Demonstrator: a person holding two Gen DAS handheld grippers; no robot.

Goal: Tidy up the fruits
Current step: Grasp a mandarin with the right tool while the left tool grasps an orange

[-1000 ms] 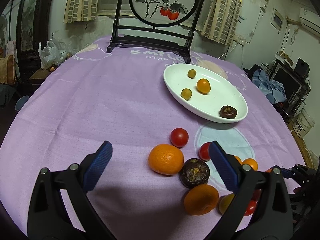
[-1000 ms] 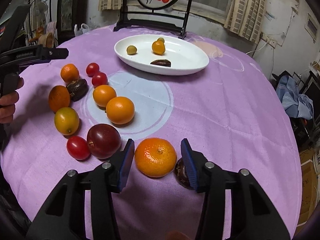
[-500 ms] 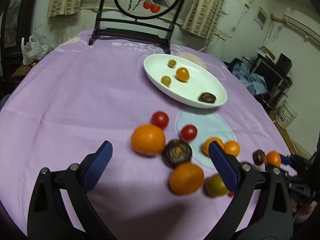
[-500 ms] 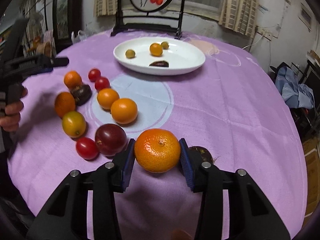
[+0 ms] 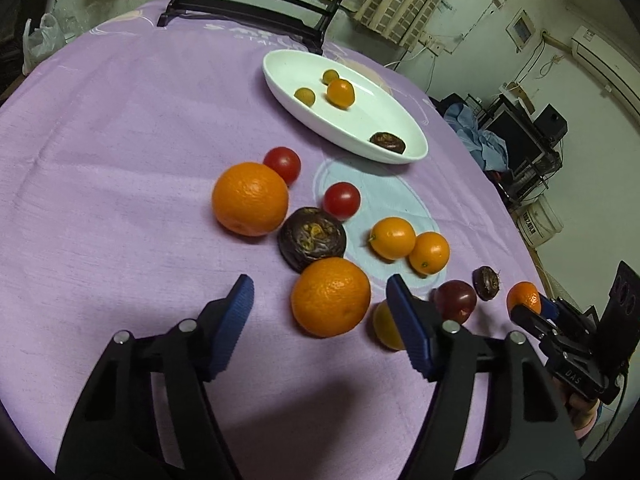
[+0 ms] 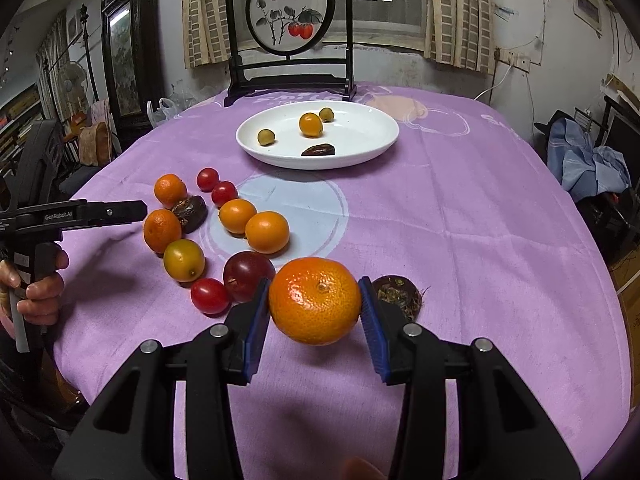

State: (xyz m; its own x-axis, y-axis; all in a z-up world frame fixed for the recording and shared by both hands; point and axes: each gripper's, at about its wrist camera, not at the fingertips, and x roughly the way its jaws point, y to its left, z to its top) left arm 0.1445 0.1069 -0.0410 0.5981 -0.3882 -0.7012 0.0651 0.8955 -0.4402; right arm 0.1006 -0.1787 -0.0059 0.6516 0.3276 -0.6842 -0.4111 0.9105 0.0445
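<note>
My right gripper (image 6: 314,312) is shut on a mandarin (image 6: 315,300) and holds it above the purple cloth; it also shows in the left wrist view (image 5: 524,297). My left gripper (image 5: 320,304) is open, its jaws standing either side of an orange (image 5: 330,297) on the cloth without touching it. A white oval plate (image 6: 360,148) at the back holds two kumquats, a small orange and a dark fruit half (image 6: 319,150). Several oranges, cherry tomatoes and dark passion fruits lie in a loose group (image 6: 224,232) on the left.
A dark fruit half (image 6: 396,294) lies just right of the right gripper. A framed round painting on a black stand (image 6: 290,24) stands at the table's far edge. The table edge drops off close on the right, with clutter and a bucket (image 5: 538,220) beyond.
My right gripper has closed on the mandarin and lifted it off the cloth. My left gripper has moved right and forward, now straddling the nearer orange.
</note>
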